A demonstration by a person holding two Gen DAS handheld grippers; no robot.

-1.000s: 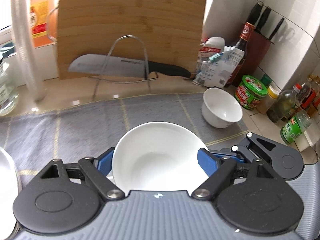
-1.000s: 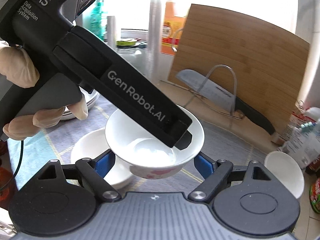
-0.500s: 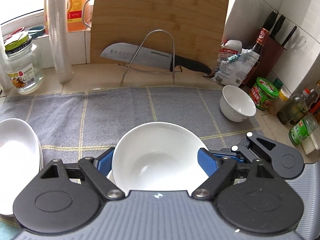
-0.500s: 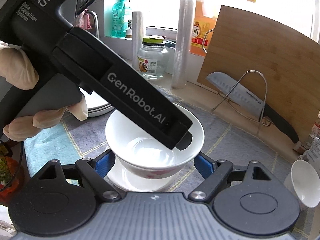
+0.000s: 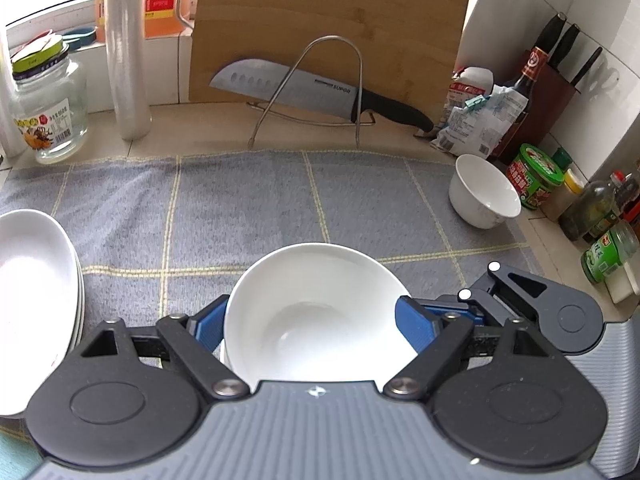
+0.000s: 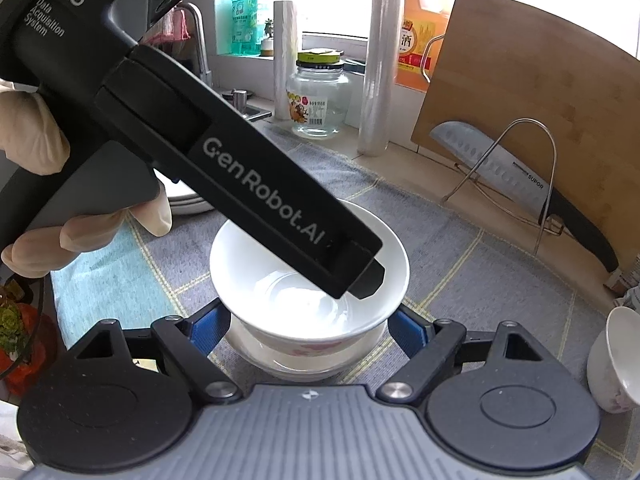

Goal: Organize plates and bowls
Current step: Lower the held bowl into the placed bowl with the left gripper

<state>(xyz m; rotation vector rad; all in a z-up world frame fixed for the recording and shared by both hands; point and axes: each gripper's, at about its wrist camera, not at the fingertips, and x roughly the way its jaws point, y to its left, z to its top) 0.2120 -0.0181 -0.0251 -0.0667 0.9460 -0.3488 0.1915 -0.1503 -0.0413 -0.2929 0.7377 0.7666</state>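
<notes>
A white bowl (image 5: 316, 312) sits between the blue pads of my left gripper (image 5: 316, 322), nested in a second white bowl (image 6: 276, 362) on the grey mat. In the right wrist view the same bowl (image 6: 280, 320) lies between the blue pads of my right gripper (image 6: 310, 326), with the left gripper's body (image 6: 248, 184) reaching into it from the upper left. Whether either gripper's pads press the bowl is hidden by its rim. Another white bowl (image 5: 484, 192) stands at the mat's right edge; it also shows in the right wrist view (image 6: 612, 360). A stack of white plates (image 5: 36, 300) lies at the left.
A grey checked mat (image 5: 240, 208) covers the counter. At the back stand a bamboo board (image 5: 328, 20), a knife on a wire stand (image 5: 304, 88), a glass jar (image 5: 48, 108) and a film roll (image 5: 124, 48). Bottles and jars (image 5: 592, 208) crowd the right.
Both grippers have moved left with the bowl and lowered it; it now sits in the second bowl on the mat. The plates and glass jar have come into view.
</notes>
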